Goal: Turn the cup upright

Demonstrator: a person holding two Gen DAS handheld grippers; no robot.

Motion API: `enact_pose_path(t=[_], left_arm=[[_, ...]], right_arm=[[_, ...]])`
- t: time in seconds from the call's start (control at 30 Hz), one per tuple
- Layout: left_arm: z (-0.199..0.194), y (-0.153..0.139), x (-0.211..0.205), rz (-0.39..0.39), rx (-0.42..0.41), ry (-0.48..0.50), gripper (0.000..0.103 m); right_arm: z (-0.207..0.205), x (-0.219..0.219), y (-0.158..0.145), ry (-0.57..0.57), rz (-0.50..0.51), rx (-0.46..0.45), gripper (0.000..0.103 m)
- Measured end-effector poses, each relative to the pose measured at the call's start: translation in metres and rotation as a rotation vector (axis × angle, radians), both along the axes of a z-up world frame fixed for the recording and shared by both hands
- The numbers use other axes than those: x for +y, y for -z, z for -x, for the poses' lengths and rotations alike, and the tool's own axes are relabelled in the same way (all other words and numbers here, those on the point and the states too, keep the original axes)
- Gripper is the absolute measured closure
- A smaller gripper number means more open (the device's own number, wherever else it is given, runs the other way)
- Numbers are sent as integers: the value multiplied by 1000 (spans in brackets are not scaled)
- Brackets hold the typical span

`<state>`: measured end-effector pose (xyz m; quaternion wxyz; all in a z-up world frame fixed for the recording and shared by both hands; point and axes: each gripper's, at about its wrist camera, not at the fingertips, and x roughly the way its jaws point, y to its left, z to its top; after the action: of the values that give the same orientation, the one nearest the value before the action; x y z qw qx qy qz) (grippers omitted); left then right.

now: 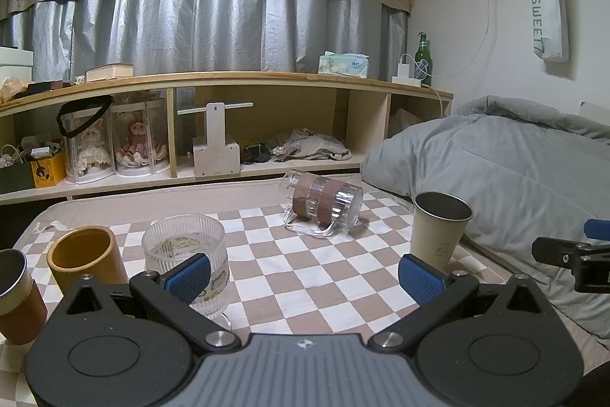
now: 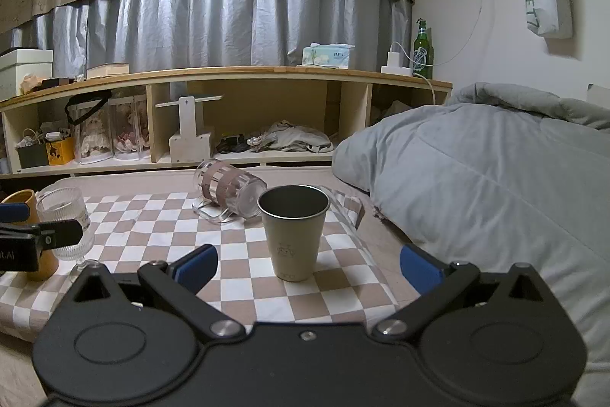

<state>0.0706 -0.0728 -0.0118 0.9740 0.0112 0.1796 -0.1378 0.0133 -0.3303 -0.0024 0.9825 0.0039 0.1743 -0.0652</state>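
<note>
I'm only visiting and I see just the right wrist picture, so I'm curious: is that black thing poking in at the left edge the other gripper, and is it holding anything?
Observer: Yes, that is the left gripper. Its own camera shows its fingers spread wide with nothing between them.
Visitor: Is anything standing left of the yellow cup?
Observer: Yes, a metal cup with a brown sleeve stands upright at the left edge of the left wrist view.
Visitor: The yellow cup is half hidden for me. Is it upright?
Observer: Yes, the yellow cup stands mouth up, beside the ribbed glass.
</note>
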Motion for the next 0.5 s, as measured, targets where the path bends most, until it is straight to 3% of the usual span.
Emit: enact_pose_path(t=[0.5], left_arm=[[-1,0,-1,5,0,-3,0]], right_arm=[[0,0,0,0,-5,0,0]])
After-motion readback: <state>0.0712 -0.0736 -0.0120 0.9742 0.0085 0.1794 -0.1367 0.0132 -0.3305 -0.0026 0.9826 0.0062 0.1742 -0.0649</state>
